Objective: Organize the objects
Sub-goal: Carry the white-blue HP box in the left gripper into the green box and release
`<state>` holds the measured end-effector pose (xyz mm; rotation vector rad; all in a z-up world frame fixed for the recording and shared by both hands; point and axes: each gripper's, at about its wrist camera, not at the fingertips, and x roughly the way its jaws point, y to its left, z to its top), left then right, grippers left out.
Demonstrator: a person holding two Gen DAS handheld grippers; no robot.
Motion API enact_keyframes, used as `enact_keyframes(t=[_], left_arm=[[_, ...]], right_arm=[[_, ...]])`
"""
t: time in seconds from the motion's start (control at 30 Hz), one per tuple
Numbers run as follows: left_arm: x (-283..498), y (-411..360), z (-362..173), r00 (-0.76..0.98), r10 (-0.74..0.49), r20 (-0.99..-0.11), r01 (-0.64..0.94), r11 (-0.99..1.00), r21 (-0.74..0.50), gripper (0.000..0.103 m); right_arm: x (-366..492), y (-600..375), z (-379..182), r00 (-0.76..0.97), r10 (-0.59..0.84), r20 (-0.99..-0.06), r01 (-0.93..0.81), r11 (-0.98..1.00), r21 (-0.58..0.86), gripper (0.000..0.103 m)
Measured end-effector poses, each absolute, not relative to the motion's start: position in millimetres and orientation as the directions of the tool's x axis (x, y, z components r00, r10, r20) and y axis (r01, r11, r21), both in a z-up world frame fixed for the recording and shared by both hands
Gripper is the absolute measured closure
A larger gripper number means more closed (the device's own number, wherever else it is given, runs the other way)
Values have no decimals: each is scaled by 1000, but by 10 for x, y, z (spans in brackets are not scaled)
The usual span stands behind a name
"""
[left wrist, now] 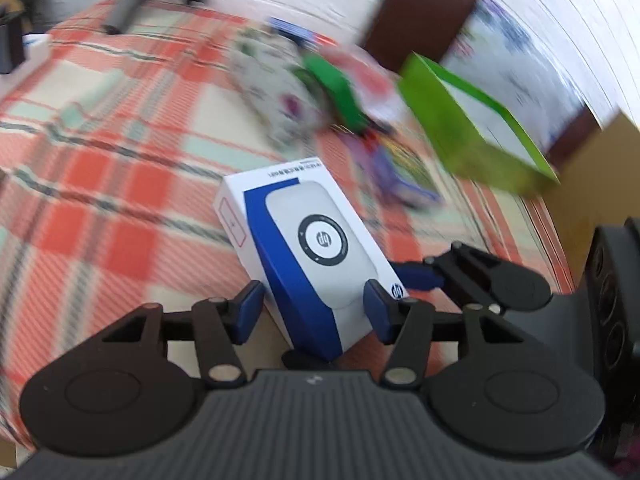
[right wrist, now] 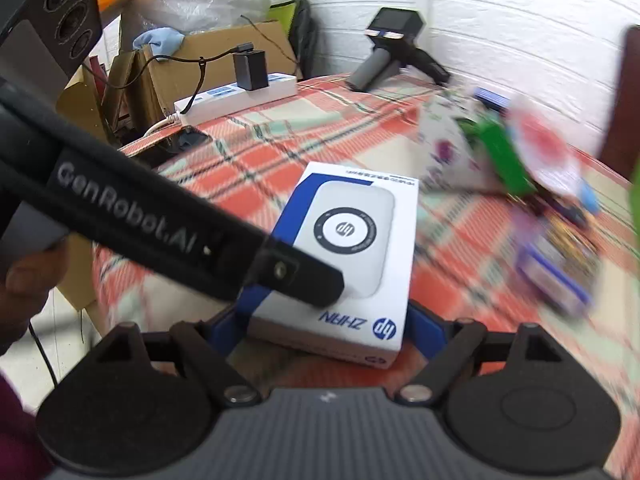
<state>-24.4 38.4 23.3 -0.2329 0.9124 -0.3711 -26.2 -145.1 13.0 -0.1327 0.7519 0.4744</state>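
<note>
A white and blue HP power bank box lies over the checked tablecloth. In the left wrist view its near end sits between my left gripper's blue pads; the jaws stand wide and whether they press it I cannot tell. In the right wrist view the same box rests between my right gripper's blue pads, which touch its sides. The left gripper's black arm crosses over the box. The right gripper's fingers show at the box's right.
A blurred pile of floral cloth, green and purple items lies beyond the box. A green open box stands at the right. A white power strip, a phone and a camera on a grip sit at the far table edge.
</note>
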Motion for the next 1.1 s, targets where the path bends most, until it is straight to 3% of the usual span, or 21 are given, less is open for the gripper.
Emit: enact_keyframes(t=[0.2, 0.43, 0.63, 0.83, 0.97, 1.1], left_arm=[[-276, -322, 266, 507, -423, -751, 377, 892, -249, 45], [-158, -1165, 302, 434, -503, -747, 553, 804, -220, 45], [76, -1703, 626, 478, -575, -664, 652, 739, -170, 44], [579, -2038, 1063, 583, -602, -546, 690, 721, -58, 44], [1082, -2139, 1110, 633, -568, -526, 642, 765, -53, 40], [1565, -2060, 1000, 631, -524, -572, 576, 811, -107, 40]], right_arm=[[-521, -1948, 210, 662, 292, -690, -301, 947, 113, 18], [-809, -2675, 238, 727, 157, -668, -73, 986, 151, 18], [-824, -3067, 438, 843, -48, -535, 98, 993, 65, 19], [-240, -3506, 847, 906, -159, -392, 171, 985, -4, 18], [396, -3823, 917, 906, -153, -395, 174, 985, 18, 18], [996, -4016, 771, 887, -93, -452, 140, 988, 71, 18]])
